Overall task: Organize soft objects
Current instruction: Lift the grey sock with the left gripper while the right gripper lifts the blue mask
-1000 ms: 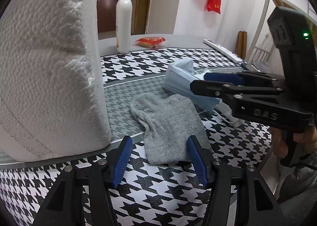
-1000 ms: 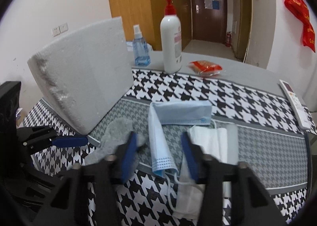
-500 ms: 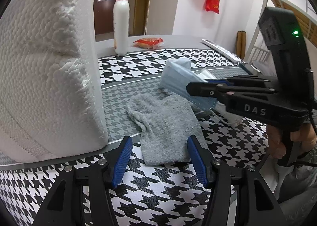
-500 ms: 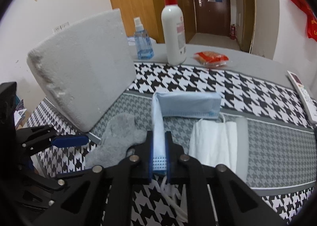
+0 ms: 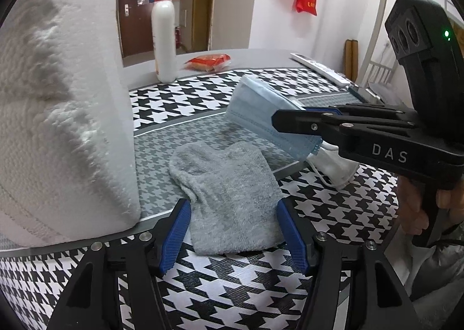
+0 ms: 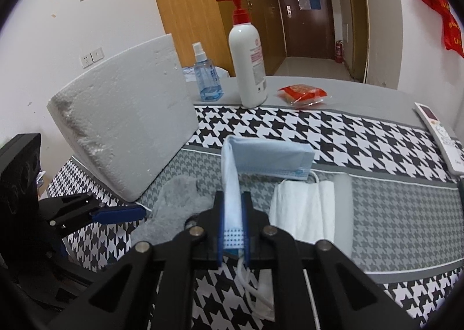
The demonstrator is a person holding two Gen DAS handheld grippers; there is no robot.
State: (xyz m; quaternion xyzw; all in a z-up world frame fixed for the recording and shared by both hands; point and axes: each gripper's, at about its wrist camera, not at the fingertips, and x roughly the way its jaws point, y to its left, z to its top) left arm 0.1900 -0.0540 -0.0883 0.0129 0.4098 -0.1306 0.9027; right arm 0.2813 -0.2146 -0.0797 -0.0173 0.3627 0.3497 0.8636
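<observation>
A grey sock (image 5: 229, 185) lies flat on the houndstooth cloth (image 5: 232, 286). My left gripper (image 5: 233, 214) straddles its near end and its jaws are opening, blue pads (image 5: 178, 231) beside the sock's edges. My right gripper (image 6: 233, 199) is shut on the end of a blue face mask (image 6: 269, 156), whose near part is lifted off the cloth while its folded far part rests there. In the left wrist view the right gripper (image 5: 277, 121) comes in from the right with the blue mask (image 5: 261, 109) hanging from it. A white mask (image 6: 304, 205) lies just right of it.
A big white foam block (image 5: 58, 112) stands at the left, close to the sock. A lotion pump bottle (image 6: 246, 63), a small spray bottle (image 6: 207, 80) and a red packet (image 6: 301, 94) stand at the back. A remote (image 6: 438, 133) lies far right.
The right gripper's jaws closed on the end of the blue mask and raised it off the cloth. The left gripper stayed over the sock.
</observation>
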